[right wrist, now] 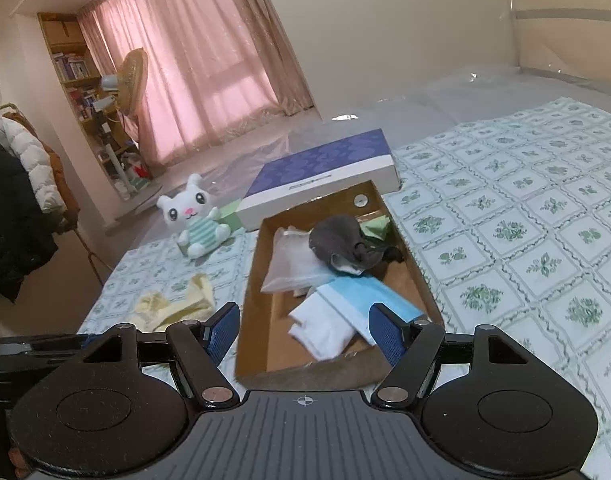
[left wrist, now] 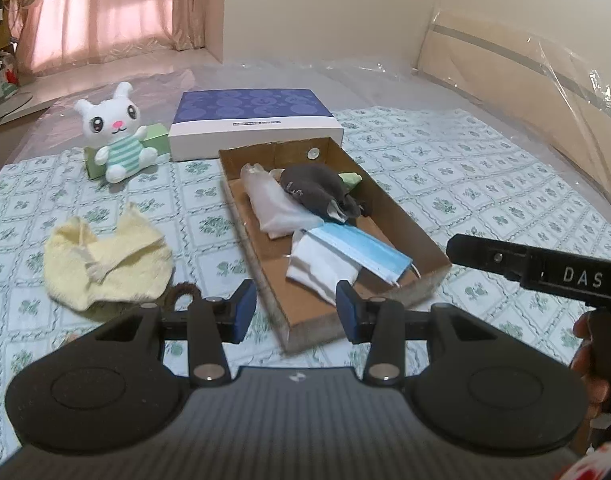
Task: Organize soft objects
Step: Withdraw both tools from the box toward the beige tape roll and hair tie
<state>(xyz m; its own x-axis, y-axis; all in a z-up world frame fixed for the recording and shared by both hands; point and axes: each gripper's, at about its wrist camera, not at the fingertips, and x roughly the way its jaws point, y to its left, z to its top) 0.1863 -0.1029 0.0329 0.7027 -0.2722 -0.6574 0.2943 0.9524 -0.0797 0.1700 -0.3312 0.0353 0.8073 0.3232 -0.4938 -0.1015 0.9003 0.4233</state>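
Observation:
A brown cardboard tray (left wrist: 421,244) (right wrist: 257,300) lies on the bed with a blue face mask (left wrist: 361,252) (right wrist: 369,296), a white folded cloth (left wrist: 321,268) (right wrist: 325,324), a grey sock (left wrist: 313,192) (right wrist: 341,240), a clear bag (left wrist: 273,204) (right wrist: 289,264) and a green piece (left wrist: 351,179) inside. A yellow knit cloth (left wrist: 105,264) (right wrist: 177,308) lies left of the tray. A white plush bunny (left wrist: 117,132) (right wrist: 195,216) sits behind it. My left gripper (left wrist: 293,312) is open and empty at the tray's near end. My right gripper (right wrist: 305,332) is open and empty above the same end.
A blue and white box (left wrist: 253,120) (right wrist: 325,176) lies behind the tray. A green box (left wrist: 153,136) stands behind the bunny. The bed has a green patterned sheet (left wrist: 465,184) and plastic wrap (left wrist: 525,80). The bed's left edge drops to the floor (right wrist: 45,312).

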